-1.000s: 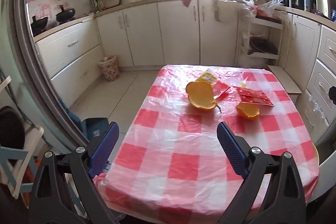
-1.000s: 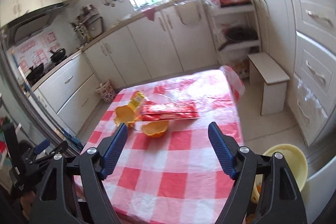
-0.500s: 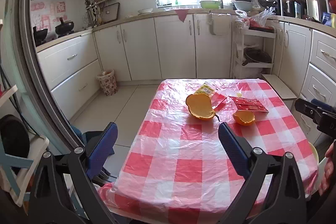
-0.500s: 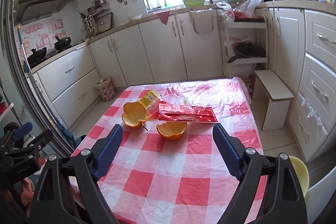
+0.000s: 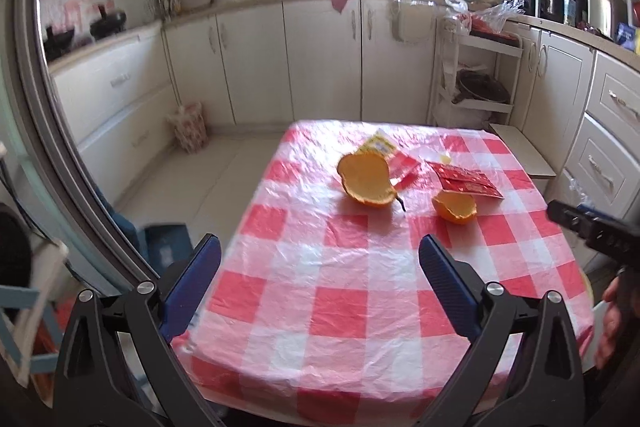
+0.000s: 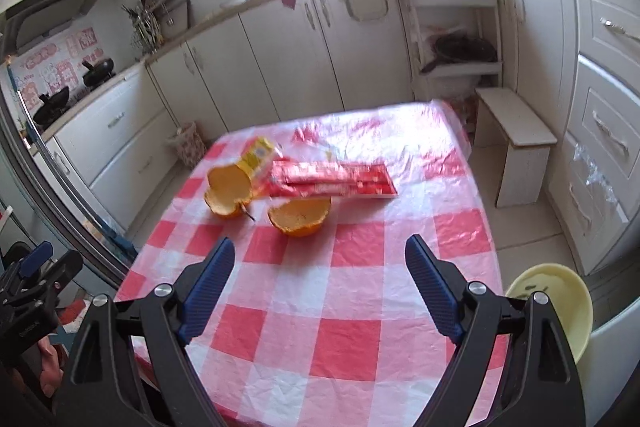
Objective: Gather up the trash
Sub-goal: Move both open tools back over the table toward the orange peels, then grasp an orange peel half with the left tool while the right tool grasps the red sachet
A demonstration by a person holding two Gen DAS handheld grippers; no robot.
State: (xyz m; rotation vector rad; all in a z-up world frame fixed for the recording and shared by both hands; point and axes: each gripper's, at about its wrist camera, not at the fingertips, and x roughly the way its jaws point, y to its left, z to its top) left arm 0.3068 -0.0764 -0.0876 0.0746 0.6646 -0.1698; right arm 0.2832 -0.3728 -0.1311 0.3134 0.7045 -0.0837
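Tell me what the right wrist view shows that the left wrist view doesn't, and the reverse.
Only the right wrist view: the yellow bowl beyond the table's right edge, the right gripper open and empty, and the whole stool.

Only the left wrist view: the left gripper, jaws just opened wider with nothing between them, and a blue object on the floor.

Both: the checked table, two orange peels, the red wrapper, the yellow packet and the floor basket.
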